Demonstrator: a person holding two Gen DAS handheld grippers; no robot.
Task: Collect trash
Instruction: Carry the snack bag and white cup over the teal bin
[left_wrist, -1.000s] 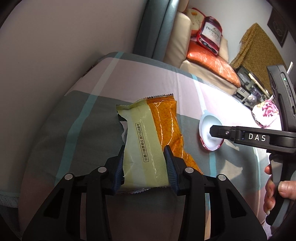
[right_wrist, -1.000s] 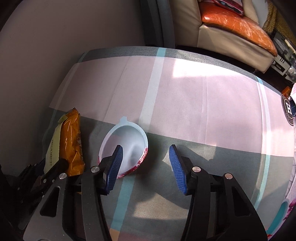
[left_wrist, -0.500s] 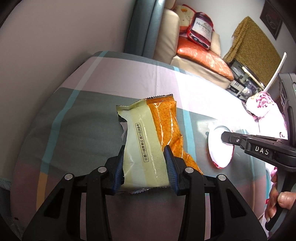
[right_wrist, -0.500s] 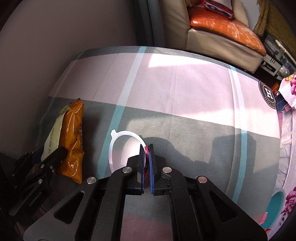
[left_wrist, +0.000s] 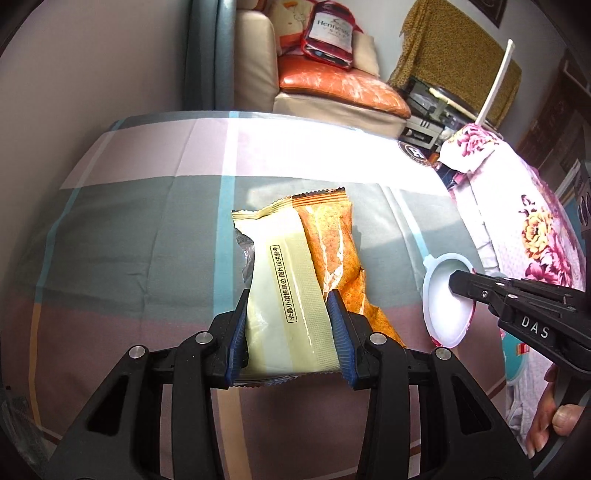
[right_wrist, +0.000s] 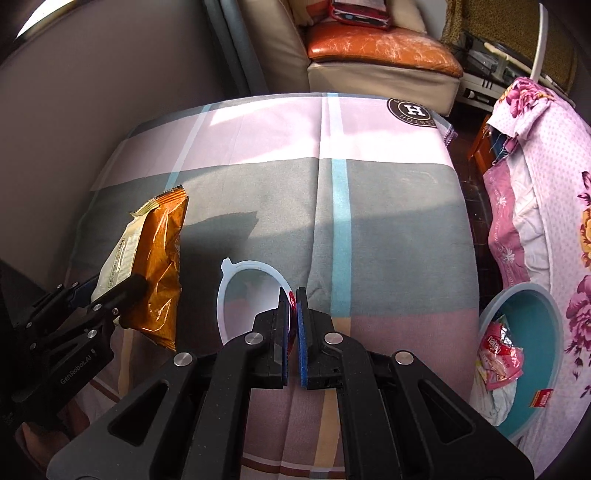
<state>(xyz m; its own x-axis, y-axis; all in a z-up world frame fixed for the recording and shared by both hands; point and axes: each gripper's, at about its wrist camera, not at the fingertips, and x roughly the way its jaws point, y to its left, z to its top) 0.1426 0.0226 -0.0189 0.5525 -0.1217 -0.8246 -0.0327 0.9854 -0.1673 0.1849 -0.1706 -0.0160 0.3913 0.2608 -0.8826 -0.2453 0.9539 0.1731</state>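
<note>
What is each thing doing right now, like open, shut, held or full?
left gripper: shut on the snack wrapper.
snack wrapper: torn open, held above the bed.
right gripper: shut on the plastic lid.
plastic lid: pinched by its rim between the fingers, lifted.
blue bin: open, some trash already inside.
checked bedsheet: spread flat.

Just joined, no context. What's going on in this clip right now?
A person is collecting trash off a bed with a gripper in each hand. The left gripper is clamped on a yellow-and-orange snack wrapper, held above the plaid sheet. The right gripper is shut on the rim of a white plastic lid, also lifted. A teal bin with wrappers already inside sits at the right, beside the bed.
</note>
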